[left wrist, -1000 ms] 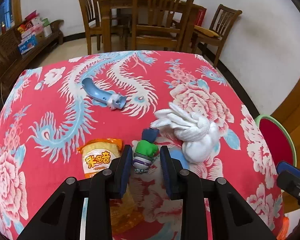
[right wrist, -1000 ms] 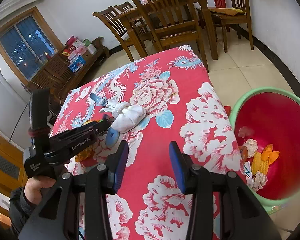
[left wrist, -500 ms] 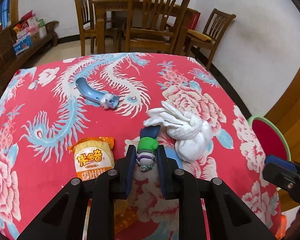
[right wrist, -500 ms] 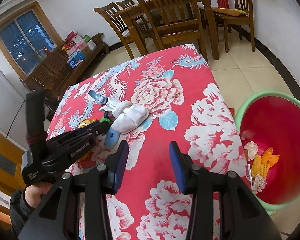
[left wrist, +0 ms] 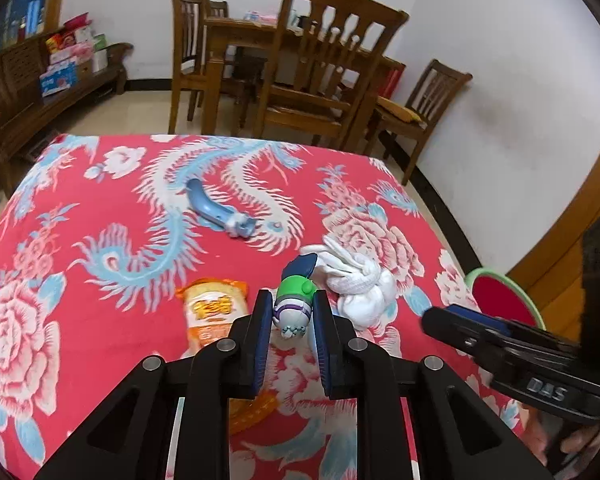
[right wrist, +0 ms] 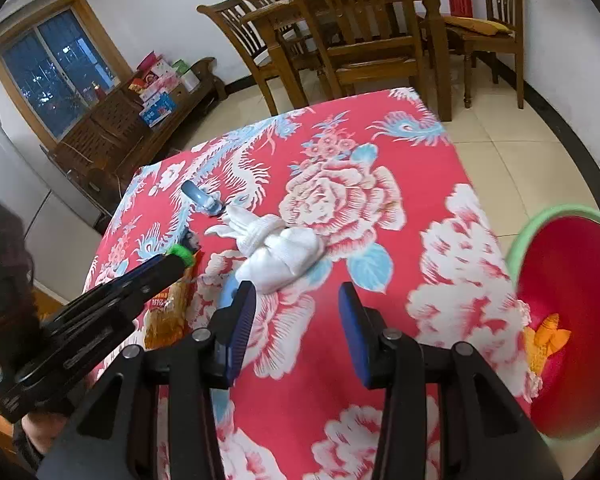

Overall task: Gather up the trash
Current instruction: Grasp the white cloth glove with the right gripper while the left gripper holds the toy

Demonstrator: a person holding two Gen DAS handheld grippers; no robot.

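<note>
My left gripper (left wrist: 291, 307) is shut on a small toy figure (left wrist: 294, 303) with a green collar, a white body and a blue wing, lifted a little off the red flowered tablecloth (left wrist: 100, 320). In the right wrist view this gripper (right wrist: 176, 262) comes in from the left with the toy's green part (right wrist: 181, 253) at its tip. My right gripper (right wrist: 296, 308) stands open over the cloth with nothing between its fingers, just in front of a white rolled cloth bundle (right wrist: 280, 248). An orange snack packet (left wrist: 214, 312) lies left of the toy.
A blue curved plastic piece (left wrist: 216, 210) lies farther back on the table. A green-rimmed red bin (right wrist: 572, 320) with trash in it stands on the floor off the table's right side. Wooden chairs (left wrist: 324, 76) and a dining table stand behind.
The left gripper closed on the toy figure and lifted it slightly off the cloth. The right gripper slid left toward the white bundle, still open.
</note>
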